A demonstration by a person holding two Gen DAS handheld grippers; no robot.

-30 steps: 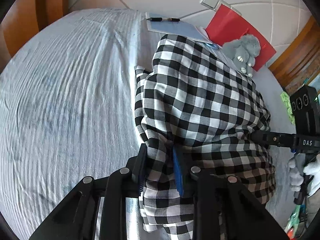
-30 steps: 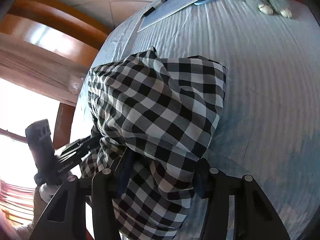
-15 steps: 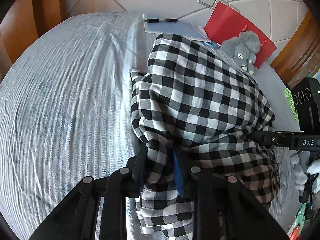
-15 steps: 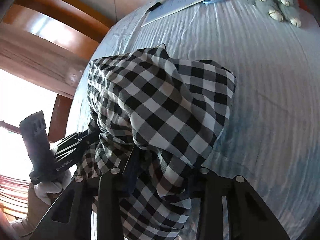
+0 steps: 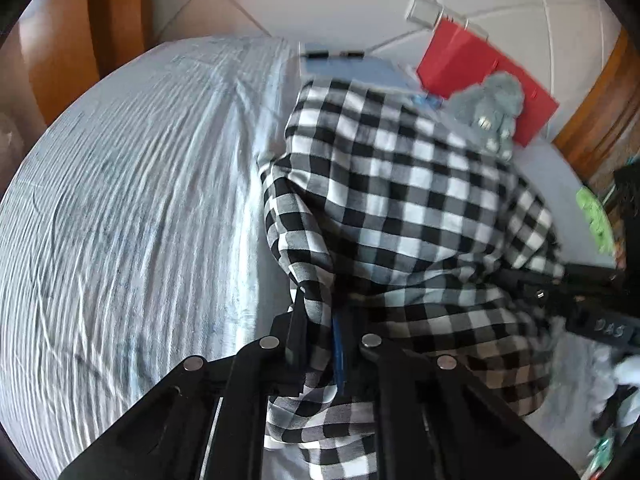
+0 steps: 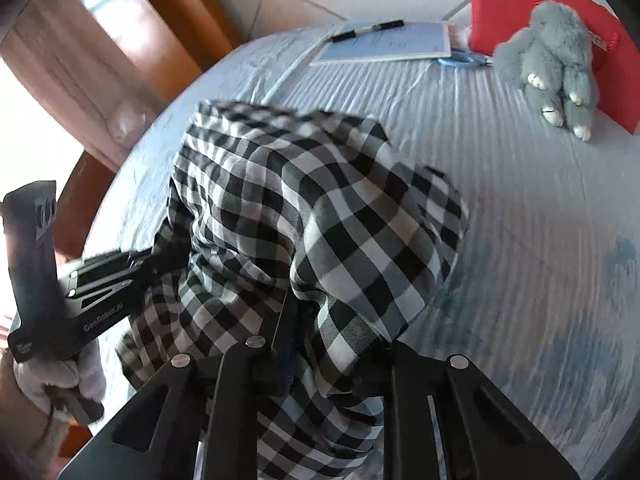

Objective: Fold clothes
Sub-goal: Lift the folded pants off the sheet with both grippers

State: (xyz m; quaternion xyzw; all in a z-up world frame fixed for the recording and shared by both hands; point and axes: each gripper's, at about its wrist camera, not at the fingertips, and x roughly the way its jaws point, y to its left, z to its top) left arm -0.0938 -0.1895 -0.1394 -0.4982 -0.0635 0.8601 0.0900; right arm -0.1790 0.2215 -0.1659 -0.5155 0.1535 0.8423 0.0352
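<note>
A black-and-white checked garment (image 5: 400, 208) hangs bunched above the pale blue striped bed sheet (image 5: 120, 208). My left gripper (image 5: 324, 336) is shut on one part of its edge, cloth draped over the fingers. My right gripper (image 6: 320, 344) is shut on another part of the same checked garment (image 6: 320, 216), which covers its fingertips. Each gripper shows in the other's view: the right one (image 5: 560, 300) at the garment's right side, the left one (image 6: 120, 276) at its left side. The garment's far fold rests on the sheet (image 6: 520, 216).
At the head of the bed lie a grey plush rabbit (image 6: 560, 64), a red bag (image 5: 480, 76), a blue notebook (image 6: 392, 42) with a black pen (image 6: 368, 30) and blue scissors (image 6: 464, 60). Wooden bed frame (image 5: 116, 20) and white wall behind. A green object (image 5: 596, 220) sits at the right.
Both grippers have lifted and carried the garment toward the head of the bed. The cloth hangs higher and more bunched. The right wrist view has swung so the rabbit and bag show more fully.
</note>
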